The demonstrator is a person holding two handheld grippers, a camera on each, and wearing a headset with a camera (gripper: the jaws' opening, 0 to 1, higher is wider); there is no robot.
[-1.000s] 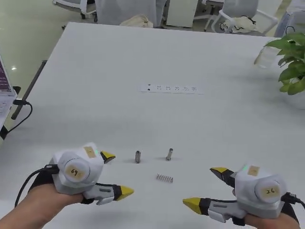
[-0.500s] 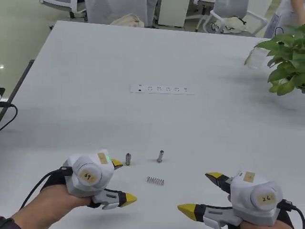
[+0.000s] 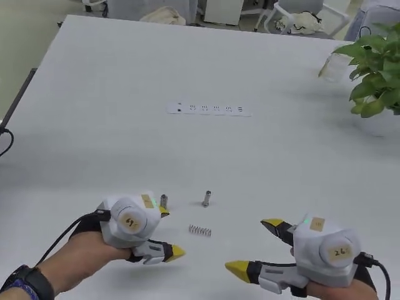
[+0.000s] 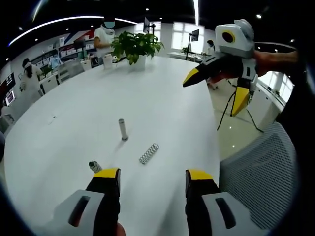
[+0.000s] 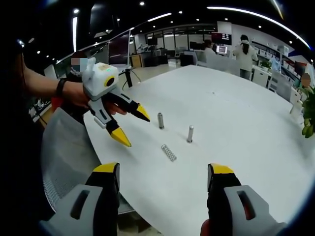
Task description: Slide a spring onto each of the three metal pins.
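Both your tongs are wide apart and hold nothing: left tongs (image 3: 170, 231) and right tongs (image 3: 255, 246) are low over the table (image 3: 94, 94) by its near edge, tips facing each other. The spring (image 3: 199, 230) lies flat on the table btwn them, touching neither. Just beyond it, toward the far edge, stand two upright pins: a bare pin (image 3: 206, 198) and, next to your left tongs, a second pin (image 3: 164, 200) that looks ribbed, maybe w/ coils on it already; can't tell for sure. Spring is prob. very light, thin wire, soft along its length: it'll roll, and may flick away if pinched hard. Take it gently across the coils near one end, leaving the other end open for the pin tip. Pins look small-based, so steady one w/ the other tongs.
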